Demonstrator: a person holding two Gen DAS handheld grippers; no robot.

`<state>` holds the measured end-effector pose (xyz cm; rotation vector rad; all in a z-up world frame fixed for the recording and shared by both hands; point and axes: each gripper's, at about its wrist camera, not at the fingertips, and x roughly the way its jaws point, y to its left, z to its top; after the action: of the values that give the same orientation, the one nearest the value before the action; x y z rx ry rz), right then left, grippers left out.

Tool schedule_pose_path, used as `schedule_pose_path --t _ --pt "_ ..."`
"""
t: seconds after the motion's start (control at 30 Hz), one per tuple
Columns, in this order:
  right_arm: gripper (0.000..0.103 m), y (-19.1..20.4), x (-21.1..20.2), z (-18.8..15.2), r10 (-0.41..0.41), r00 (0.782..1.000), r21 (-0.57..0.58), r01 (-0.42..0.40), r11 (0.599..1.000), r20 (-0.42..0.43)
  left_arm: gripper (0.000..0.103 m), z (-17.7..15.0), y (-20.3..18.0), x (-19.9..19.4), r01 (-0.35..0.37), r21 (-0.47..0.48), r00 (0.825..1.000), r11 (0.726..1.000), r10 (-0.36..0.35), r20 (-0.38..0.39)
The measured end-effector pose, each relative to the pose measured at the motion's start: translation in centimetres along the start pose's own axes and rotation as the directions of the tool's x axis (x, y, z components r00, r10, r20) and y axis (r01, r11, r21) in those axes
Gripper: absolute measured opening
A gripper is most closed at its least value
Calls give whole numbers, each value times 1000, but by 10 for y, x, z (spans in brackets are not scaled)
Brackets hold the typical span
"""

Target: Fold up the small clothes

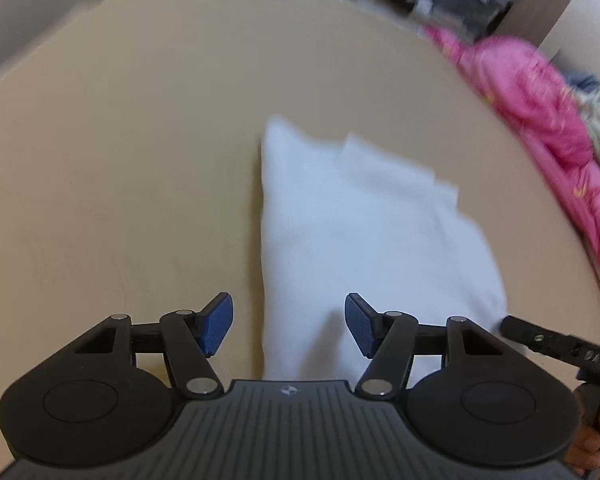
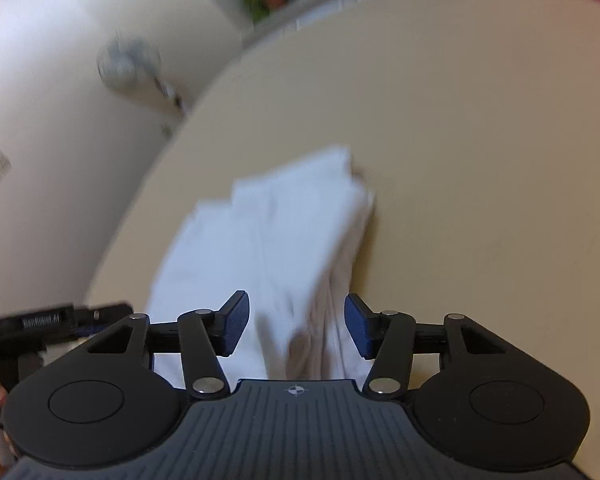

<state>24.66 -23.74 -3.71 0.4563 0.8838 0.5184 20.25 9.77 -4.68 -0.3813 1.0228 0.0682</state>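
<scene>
Left wrist: pink fabric pile (image 1: 540, 104) beside folded white garment (image 1: 360, 240) on table (image 1: 140, 140).

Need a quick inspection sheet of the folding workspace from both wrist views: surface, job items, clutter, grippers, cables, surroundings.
Surface: beige table, bare apart from the clothes.
Job's things: white garment, folded in layers, lying flat.
Clutter: pink garment heaped at the table's far right edge, patterned fabric beside it.
Grippers: left gripper open, nothing between its fingers; right gripper open above the white garment, not gripping it.
Cables: nothing seen.
Surroundings: pale wall, blurred shelves behind; frames motion-blurred.
</scene>
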Motion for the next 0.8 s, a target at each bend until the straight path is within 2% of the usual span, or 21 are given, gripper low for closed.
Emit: schedule_pose_path --t 0.03,0.07,0.13,0.2,0.23,0.27,0.3,0.37,0.43,0.53,0.63,0.67,0.7,0.73,0.8 --pt "40 1 6 -3 -10 999 -15 9 1000 -36 62 -4 2 10 8 -10 999 1000 -8 -40" --pt "18 1 10 -7 -17 998 -28 16 999 -55 46 -6 5 16 25 -26 997 999 -27 -74" --pt "13 3 5 -12 -23 1000 -12 23 1000 -18 39 -8 9 15 51 -56 995 997 -55 -79" --pt "12 7 -5 -2 -14 998 11 14 1000 54 38 -11 7 6 61 -26 997 998 -62 -46" --pt "12 7 -5 -2 -39 998 1 39 999 51 38 -13 5 9 34 6 998 999 -34 -59" --pt "14 4 2 -4 -66 998 0 66 998 16 39 -16 5 17 1 25 997 1000 1 -83" --pt "23 -1 9 -7 -85 996 20 86 996 -30 41 -19 4 21 -24 30 994 999 27 -107" --pt "35 -6 10 -10 -109 993 53 112 992 -51 41 -21 0 9 -32 43 997 999 35 -72" --pt "34 -2 4 -11 -105 994 19 106 994 -33 41 -27 -4 -4 -31 91 999 995 31 -6" --pt "37 -5 12 -17 -147 986 6 148 989 -73 47 -39 -7 19 -103 136 990 985 115 -85" --pt "40 -7 5 -19 -175 983 5 175 984 -63 49 -48 -23 -7 -182 184 983 966 183 14" --pt "46 0 4 -19 -206 977 -26 205 978 -46 54 -53 -27 -21 -214 198 977 957 206 59" --pt "54 8 -3 -21 -258 966 -80 256 963 -19 56 -58 -28 -33 -233 205 971 951 218 93" --pt "57 20 -13 -25 -326 945 -161 327 931 36 63 -63 -31 -46 -248 206 966 946 226 126" --pt "55 39 -30 -34 -410 899 -269 437 859 151 75 -73 -42 -68 -269 194 955 943 236 181"
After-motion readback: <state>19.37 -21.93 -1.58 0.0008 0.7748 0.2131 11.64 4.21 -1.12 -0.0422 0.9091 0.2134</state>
